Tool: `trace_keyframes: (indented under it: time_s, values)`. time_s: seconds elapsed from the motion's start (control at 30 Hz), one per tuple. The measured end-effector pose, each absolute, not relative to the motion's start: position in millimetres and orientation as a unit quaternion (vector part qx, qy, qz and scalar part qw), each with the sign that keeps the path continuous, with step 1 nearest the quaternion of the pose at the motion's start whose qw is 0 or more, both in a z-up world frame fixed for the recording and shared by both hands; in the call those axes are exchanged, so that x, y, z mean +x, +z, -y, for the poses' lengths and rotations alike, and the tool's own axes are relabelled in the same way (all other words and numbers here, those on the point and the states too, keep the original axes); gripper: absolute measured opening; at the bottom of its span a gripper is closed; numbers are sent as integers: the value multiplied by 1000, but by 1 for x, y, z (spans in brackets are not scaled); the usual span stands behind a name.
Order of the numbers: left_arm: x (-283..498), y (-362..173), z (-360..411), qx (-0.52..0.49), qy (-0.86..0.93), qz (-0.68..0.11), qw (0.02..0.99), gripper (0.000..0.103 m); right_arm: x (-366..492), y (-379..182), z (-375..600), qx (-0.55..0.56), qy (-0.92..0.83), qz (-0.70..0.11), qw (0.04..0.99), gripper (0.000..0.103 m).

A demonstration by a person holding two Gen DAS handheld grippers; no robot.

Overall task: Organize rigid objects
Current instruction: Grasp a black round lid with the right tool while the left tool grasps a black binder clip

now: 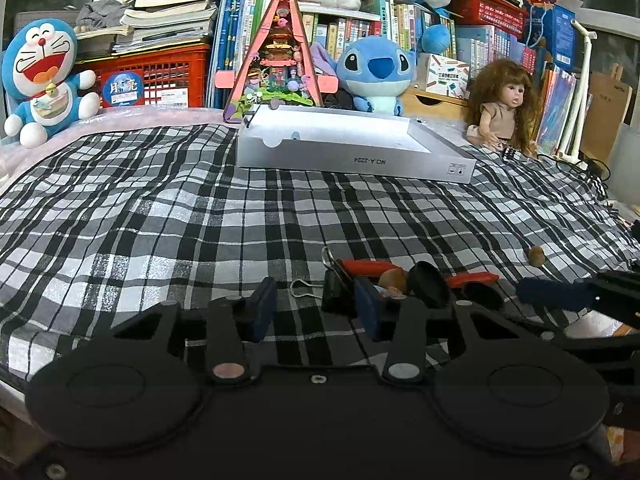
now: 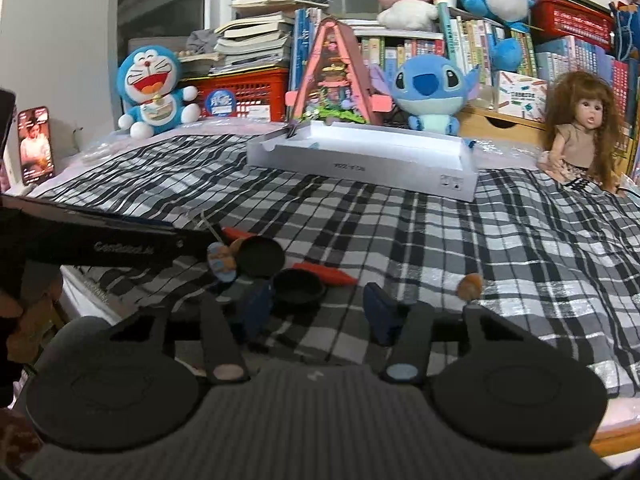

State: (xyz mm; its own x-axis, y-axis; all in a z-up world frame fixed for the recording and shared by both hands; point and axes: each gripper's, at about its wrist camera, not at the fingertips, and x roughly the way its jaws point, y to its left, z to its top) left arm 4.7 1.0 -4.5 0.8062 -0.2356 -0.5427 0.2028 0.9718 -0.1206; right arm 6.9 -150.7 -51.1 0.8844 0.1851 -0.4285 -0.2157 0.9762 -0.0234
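Note:
Small rigid items lie in a heap on the checked cloth: a black binder clip point(image 1: 335, 284), a red-handled tool point(image 1: 370, 267), two black round lids point(image 2: 260, 257) point(image 2: 298, 285), a small painted figure point(image 2: 221, 265) and a brown nut-like piece point(image 2: 470, 285). An open white box point(image 1: 352, 148) stands further back, also in the right wrist view point(image 2: 362, 160). My left gripper point(image 1: 316, 308) is open, low over the cloth, with the binder clip between its fingers. My right gripper point(image 2: 318, 312) is open just behind the lower lid.
Plush toys point(image 1: 40, 76), a doll point(image 1: 502, 104), a pink triangular model point(image 1: 276, 60), a red crate point(image 1: 160, 76) and shelves of books line the back. A phone point(image 2: 36, 144) stands at the left. The left gripper's body point(image 2: 80, 236) crosses the right view's left side.

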Motion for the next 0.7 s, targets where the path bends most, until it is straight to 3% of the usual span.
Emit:
trace_keyframes:
  time_s: [0.23,0.5,0.7]
  values:
    - [9,-6,4,-28,-119,-290,949,40,8,-55,142,-42,101,-212,971,55]
    - [13,-5,5,-36,-117,-288,950,31,13,-58,140,-34,92,-211,973,38]
    - [11,-3,10,-20,-119,-277,953,27,12,-58,142,-24,91,-207,974,37]
